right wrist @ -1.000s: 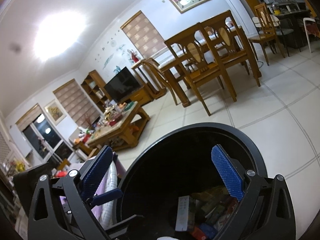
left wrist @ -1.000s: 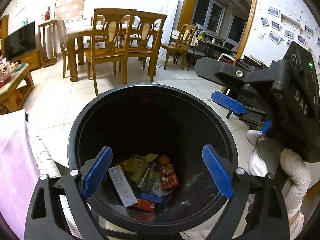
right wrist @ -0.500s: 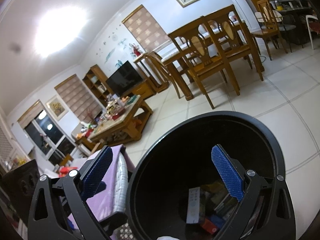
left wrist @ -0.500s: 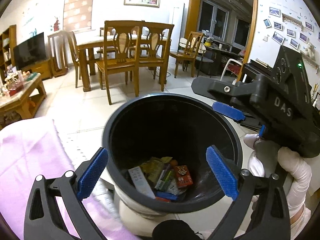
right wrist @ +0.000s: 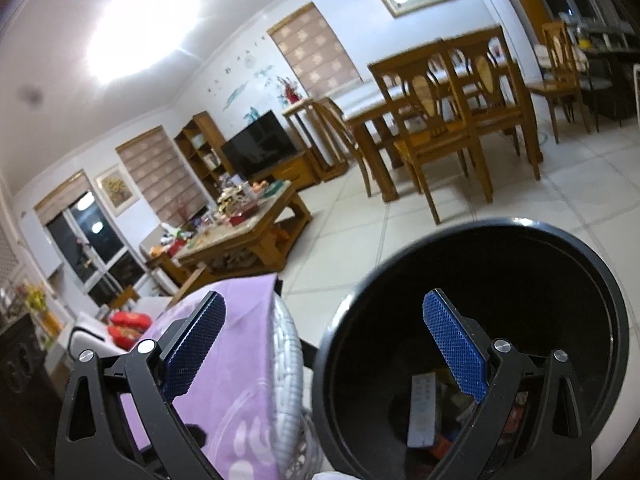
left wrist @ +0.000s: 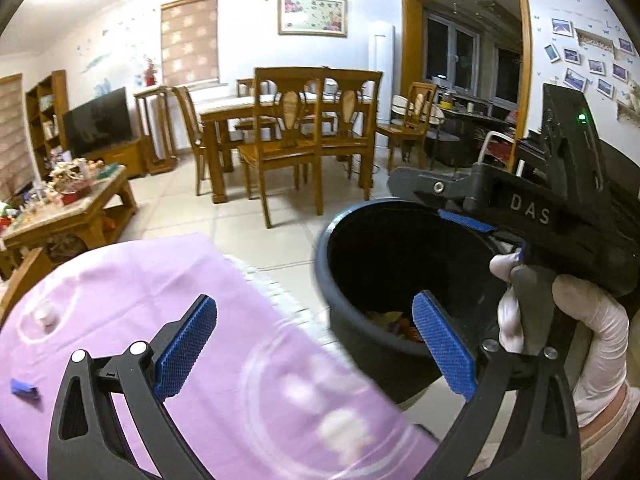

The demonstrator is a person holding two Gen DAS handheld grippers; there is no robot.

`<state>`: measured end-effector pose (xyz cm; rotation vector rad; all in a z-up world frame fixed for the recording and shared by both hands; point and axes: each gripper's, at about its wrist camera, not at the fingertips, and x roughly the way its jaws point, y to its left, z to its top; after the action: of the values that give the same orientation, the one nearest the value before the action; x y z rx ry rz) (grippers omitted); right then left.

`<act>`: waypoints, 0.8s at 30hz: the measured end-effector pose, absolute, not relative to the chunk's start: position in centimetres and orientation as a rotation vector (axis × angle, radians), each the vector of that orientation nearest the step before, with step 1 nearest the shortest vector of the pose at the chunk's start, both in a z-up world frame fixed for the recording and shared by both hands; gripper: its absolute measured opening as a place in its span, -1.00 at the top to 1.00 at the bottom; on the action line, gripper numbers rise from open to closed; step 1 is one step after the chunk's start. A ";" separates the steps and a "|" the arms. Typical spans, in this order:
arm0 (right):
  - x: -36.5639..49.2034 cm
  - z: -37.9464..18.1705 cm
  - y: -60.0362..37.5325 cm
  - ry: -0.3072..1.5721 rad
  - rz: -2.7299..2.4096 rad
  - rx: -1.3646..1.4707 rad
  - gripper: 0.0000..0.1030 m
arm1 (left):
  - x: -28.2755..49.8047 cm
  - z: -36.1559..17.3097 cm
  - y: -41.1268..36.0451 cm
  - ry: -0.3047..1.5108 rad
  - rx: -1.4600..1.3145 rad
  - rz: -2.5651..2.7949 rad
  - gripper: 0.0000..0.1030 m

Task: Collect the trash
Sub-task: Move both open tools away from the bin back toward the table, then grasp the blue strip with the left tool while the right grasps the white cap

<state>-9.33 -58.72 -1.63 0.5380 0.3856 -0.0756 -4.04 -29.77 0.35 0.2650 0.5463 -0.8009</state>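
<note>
A black trash bin [left wrist: 360,280] stands on the tiled floor beside a table with a purple cloth [left wrist: 140,300]; it also shows in the right wrist view [right wrist: 560,280]. Several wrappers and boxes lie in its bottom [right wrist: 422,412]. My left gripper [left wrist: 316,344] is open and empty, above the cloth's edge and the bin's left rim. My right gripper [right wrist: 324,352] is open and empty, above the bin's left rim; it shows in the left wrist view [left wrist: 472,220] over the bin. A small blue scrap [left wrist: 24,388] and a small white scrap [left wrist: 46,316] lie on the cloth.
A wooden dining table with chairs [left wrist: 304,136] stands behind the bin. A cluttered wooden coffee table [left wrist: 68,208] is at the left, a TV [left wrist: 98,120] behind it. A white lace cover [right wrist: 288,344] hangs at the purple table's edge.
Both grippers have swung left, away from over the bin's middle toward the purple table. The bin has shifted right in both views and the cloth now fills the lower left. Both stay open.
</note>
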 end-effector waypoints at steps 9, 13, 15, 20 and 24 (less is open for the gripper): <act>-4.2 -0.8 -51.6 0.484 0.072 0.446 -0.90 | -0.3 -0.2 -21.8 0.559 0.257 -0.654 -0.89; -1.7 -0.8 -47.2 0.549 0.124 0.366 -0.90 | 2.7 -0.7 -16.5 0.603 0.221 -0.550 -0.90; -0.5 -0.9 -45.0 0.574 0.157 0.341 -0.90 | 4.0 -1.0 -14.0 0.627 0.209 -0.513 -0.89; 2.0 -1.1 -39.8 0.631 0.232 0.273 -0.90 | 7.5 -2.5 -9.0 0.686 0.296 -0.505 -0.89; 3.9 -1.2 -36.6 0.694 0.345 0.234 -0.90 | 10.3 -3.7 -5.3 0.718 0.411 -0.590 -0.89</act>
<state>3.93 -36.57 -1.17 0.2335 0.6940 0.3453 10.28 -5.31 -3.72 0.4114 0.7176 -0.5896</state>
